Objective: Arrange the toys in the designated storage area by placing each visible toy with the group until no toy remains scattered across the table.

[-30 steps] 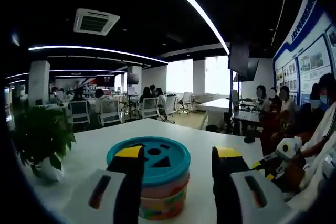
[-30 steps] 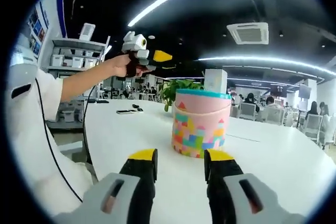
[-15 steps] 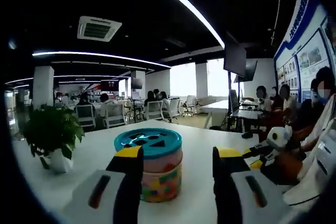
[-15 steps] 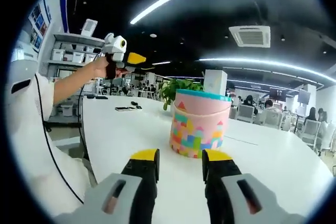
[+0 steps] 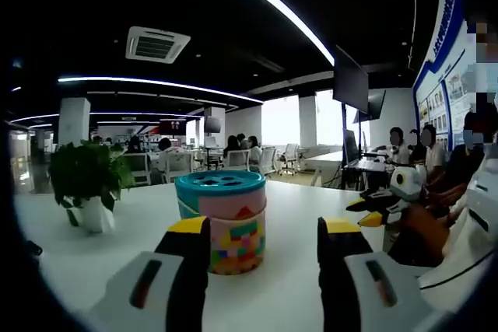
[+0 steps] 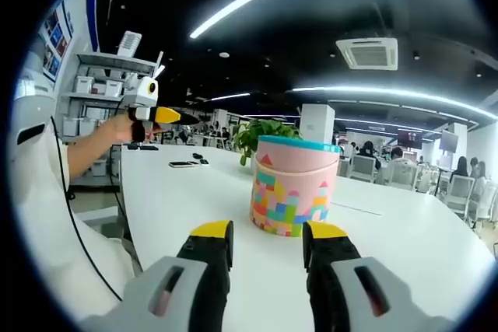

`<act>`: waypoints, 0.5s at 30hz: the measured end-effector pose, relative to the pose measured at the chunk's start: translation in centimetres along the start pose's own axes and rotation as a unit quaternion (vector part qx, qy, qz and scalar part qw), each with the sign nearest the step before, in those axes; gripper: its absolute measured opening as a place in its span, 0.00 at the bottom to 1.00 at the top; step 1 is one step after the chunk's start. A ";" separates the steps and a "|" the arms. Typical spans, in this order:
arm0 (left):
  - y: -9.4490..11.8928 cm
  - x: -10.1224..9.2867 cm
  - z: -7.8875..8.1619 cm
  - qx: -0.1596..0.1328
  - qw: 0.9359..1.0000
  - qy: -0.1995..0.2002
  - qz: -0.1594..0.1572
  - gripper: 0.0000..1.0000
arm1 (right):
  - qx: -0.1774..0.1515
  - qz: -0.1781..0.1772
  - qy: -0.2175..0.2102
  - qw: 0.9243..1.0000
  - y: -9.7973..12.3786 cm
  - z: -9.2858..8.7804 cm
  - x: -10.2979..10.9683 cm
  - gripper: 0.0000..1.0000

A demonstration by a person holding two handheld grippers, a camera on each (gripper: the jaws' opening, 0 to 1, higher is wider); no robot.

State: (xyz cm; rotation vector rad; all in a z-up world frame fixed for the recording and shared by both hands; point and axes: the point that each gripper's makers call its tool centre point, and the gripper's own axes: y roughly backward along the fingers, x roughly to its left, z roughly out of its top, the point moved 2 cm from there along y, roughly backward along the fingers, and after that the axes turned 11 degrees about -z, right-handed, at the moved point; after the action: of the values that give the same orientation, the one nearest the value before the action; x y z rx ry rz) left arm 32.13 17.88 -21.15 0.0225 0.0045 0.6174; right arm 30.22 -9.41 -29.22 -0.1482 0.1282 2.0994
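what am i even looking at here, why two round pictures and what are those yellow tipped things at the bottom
A person holds a pair of tongs in each hand, and a small camera rides on each pair, looking forward. That gives two round pictures. The left tongs rise from the bottom of the left gripper view, the right tongs from the bottom of the right gripper view. Both are open and hold nothing.

On the white table stands a pink toy tub with a teal lid that has shape holes. A potted plant stands on the table too, and something small and dark lies farther back. Each view also catches the other hand's tongs at its edge.
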 end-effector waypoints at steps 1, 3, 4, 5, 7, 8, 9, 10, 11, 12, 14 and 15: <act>0.3 0.1 -0.3 0.001 1.000 -0.003 0.006 0.57 | 0.000 0.001 0.000 1.000 0.0 0.0 0.0 0.36; 0.9 0.2 -1.0 0.007 1.000 -0.009 0.016 0.56 | -0.001 0.004 0.000 1.000 -0.1 0.2 0.1 0.36; 1.2 0.2 -1.5 0.009 1.000 -0.011 0.019 0.56 | -0.003 0.005 0.001 1.000 -0.2 0.4 0.1 0.36; 1.4 0.2 -1.8 0.010 1.000 -0.011 0.019 0.56 | -0.004 0.008 0.004 1.000 -0.3 0.6 0.1 0.37; 1.8 0.1 -2.3 0.005 1.000 -0.004 0.020 0.56 | 0.000 0.009 0.013 1.000 -0.4 0.9 0.1 0.37; 1.9 0.0 -2.6 0.005 1.000 -0.002 0.021 0.56 | -0.001 0.007 0.016 1.000 -0.4 1.0 -0.1 0.37; 2.1 0.0 -2.9 0.006 1.000 -0.001 0.022 0.56 | -0.001 0.006 0.017 1.000 -0.4 1.1 -0.1 0.37; 2.3 0.0 -3.2 0.009 1.000 -0.003 0.026 0.56 | -0.001 0.007 0.017 1.000 -0.3 1.3 -0.1 0.37; 2.6 0.0 -3.7 0.019 0.999 -0.009 0.028 0.56 | -0.002 0.009 0.016 1.000 -0.3 1.4 -0.1 0.37; 3.0 0.0 -4.1 0.025 0.999 -0.011 0.032 0.56 | -0.004 0.011 0.013 1.000 -0.3 1.5 -0.1 0.37; 3.7 -0.2 -4.7 0.030 0.999 -0.013 0.037 0.56 | -0.004 0.016 0.008 1.000 -0.4 1.6 0.0 0.36; 4.1 -0.2 -5.0 0.031 0.999 -0.011 0.038 0.56 | -0.004 0.018 0.009 1.000 -0.5 1.6 0.1 0.36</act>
State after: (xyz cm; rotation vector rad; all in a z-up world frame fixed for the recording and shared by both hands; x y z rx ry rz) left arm 29.56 21.16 -26.02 0.0901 0.0016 0.6926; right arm 30.52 -8.87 -27.67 -0.1694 0.1342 2.1348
